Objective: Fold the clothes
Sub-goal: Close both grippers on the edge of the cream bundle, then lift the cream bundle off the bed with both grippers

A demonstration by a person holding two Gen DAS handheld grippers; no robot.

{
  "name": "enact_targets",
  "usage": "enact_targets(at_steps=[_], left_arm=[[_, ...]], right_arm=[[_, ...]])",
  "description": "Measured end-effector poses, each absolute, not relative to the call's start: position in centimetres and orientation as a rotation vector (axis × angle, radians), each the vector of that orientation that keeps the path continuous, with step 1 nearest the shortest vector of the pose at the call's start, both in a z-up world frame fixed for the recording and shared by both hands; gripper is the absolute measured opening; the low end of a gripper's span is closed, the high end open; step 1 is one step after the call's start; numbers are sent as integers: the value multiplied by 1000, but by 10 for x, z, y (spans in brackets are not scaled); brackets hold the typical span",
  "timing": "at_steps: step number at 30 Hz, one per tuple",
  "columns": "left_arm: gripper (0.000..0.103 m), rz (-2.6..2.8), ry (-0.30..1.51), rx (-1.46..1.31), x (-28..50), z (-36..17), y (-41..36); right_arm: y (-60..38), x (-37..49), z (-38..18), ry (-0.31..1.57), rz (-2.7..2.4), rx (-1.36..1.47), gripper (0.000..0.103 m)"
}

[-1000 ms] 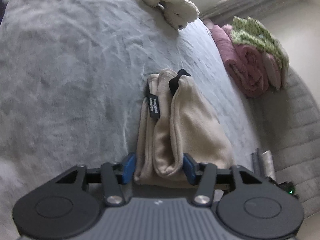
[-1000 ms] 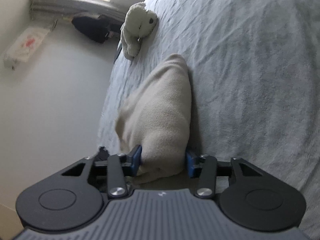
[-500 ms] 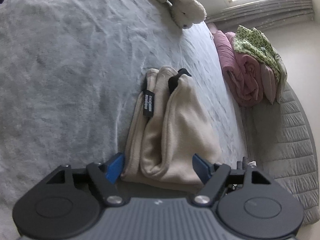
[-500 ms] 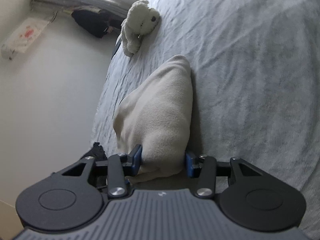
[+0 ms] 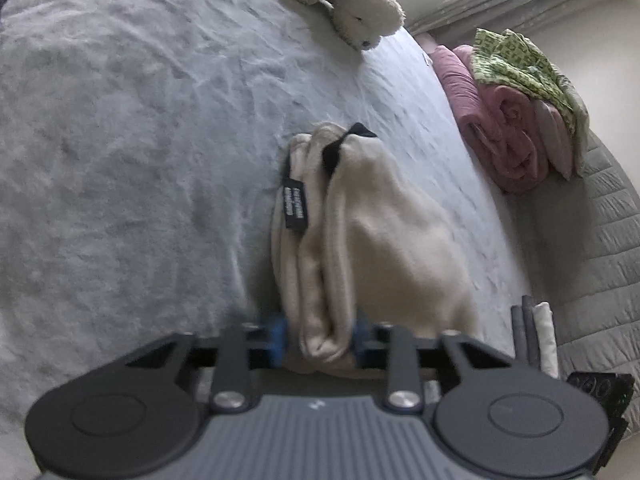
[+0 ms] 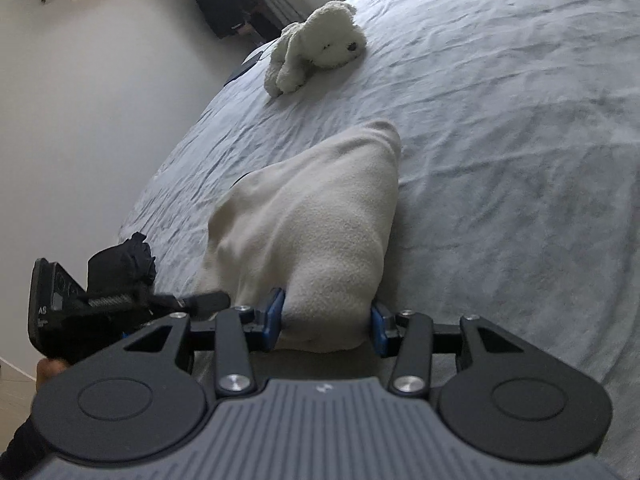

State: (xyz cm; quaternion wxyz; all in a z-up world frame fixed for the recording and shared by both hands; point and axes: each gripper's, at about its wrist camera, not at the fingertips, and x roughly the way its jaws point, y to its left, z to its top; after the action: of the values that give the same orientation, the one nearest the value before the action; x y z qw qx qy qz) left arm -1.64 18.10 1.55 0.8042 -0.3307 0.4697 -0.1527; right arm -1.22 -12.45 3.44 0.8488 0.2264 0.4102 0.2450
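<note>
A folded beige fleece garment (image 5: pixel 360 236) with a black label lies on the grey bed cover (image 5: pixel 120 140). My left gripper (image 5: pixel 318 336) is shut on the near folded edge of the garment, its blue pads pressing the layers together. In the right wrist view the same garment (image 6: pixel 316 240) bulges upward, and my right gripper (image 6: pixel 326 320) is shut on its near end. The other gripper and a hand (image 6: pixel 96 292) show at the left of that view.
A white plush toy (image 5: pixel 348 8) lies at the far end of the bed, and it also shows in the right wrist view (image 6: pixel 316 48). Rolled pink bedding (image 5: pixel 504 120) with a green patterned cloth (image 5: pixel 520 64) sits on a grey quilted surface at right. A wall runs along the bed's left side (image 6: pixel 80 120).
My left gripper opened wide half a second ago and has now closed again on a narrower bunch of the garment's edge. My right gripper kept its hold, and its view has swung.
</note>
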Motion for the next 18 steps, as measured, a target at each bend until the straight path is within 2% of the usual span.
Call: enact_targets(at_steps=[11, 18], left_arm=[[18, -389, 904, -597, -27, 40, 157], [18, -401, 870, -521, -27, 49, 135]], right_arm=[[-114, -29, 66, 650, 507, 176, 45], [-123, -27, 65, 627, 476, 163, 44]])
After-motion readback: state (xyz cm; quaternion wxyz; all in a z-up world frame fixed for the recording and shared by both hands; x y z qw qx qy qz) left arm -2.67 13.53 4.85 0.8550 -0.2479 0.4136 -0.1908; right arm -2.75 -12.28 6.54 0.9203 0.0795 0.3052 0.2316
